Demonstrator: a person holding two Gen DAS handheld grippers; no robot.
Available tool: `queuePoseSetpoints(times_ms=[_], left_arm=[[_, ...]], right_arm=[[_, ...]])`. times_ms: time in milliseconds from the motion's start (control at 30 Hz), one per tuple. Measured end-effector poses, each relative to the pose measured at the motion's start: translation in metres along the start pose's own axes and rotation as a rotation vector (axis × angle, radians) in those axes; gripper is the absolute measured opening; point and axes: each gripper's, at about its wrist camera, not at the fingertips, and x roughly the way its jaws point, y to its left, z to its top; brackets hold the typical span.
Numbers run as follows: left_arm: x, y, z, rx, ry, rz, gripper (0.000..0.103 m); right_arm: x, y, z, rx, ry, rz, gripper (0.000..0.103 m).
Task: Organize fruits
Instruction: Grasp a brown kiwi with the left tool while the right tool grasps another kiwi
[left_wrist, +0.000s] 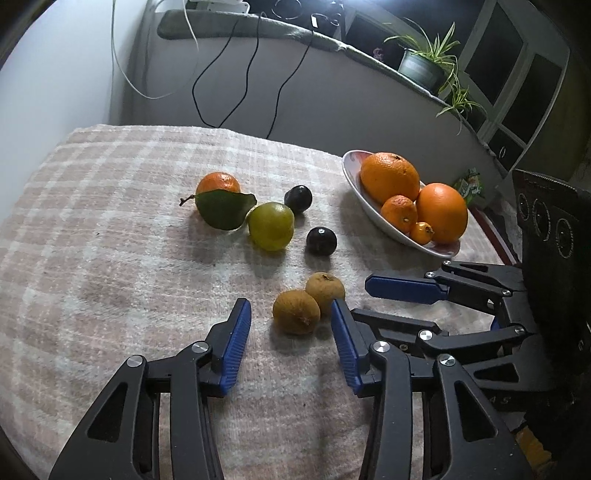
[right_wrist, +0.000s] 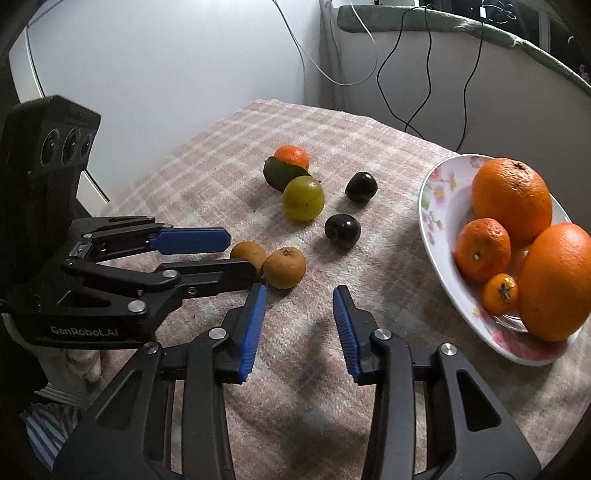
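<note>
Both claws (left_wrist: 291, 347) (right_wrist: 299, 332) agape, empty; bare cloth (right_wrist: 303, 406) ahead; plate (right_wrist: 436, 236) overhangs edge.

A dim room behind a cloth-covered worktop

The worktop (left_wrist: 110, 229) is draped with a pink-and-white checked cloth. A pale wall (right_wrist: 166, 66) is seen at the far left, and a grey panel (left_wrist: 295, 96) with black cables (left_wrist: 207, 85) hanging down it at the far side. A potted plant (left_wrist: 424, 62) is set on the ledge at the right, beside dark-paned white frames (left_wrist: 517, 74).
</note>
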Motion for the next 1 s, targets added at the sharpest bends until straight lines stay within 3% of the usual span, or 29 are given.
queuePoseSetpoints(times_ms=[233, 867, 1000], left_arm=[[0.002, 0.006, 0.003, -0.013, 0.003, -0.014, 0.029], [-0.010, 0.022, 0.002, -0.064, -0.016, -0.029, 0.028], [-0.010, 0.024, 0.001, -0.072, -0.012, -0.033, 0.028]], right_arm=[[0.008, 0.000, 0.005, -0.018, 0.010, -0.002, 0.039], [0.024, 0.011, 0.018, -0.077, 0.023, 0.035, 0.039], [0.027, 0.016, 0.017, -0.107, 0.029, 0.046, 0.029]])
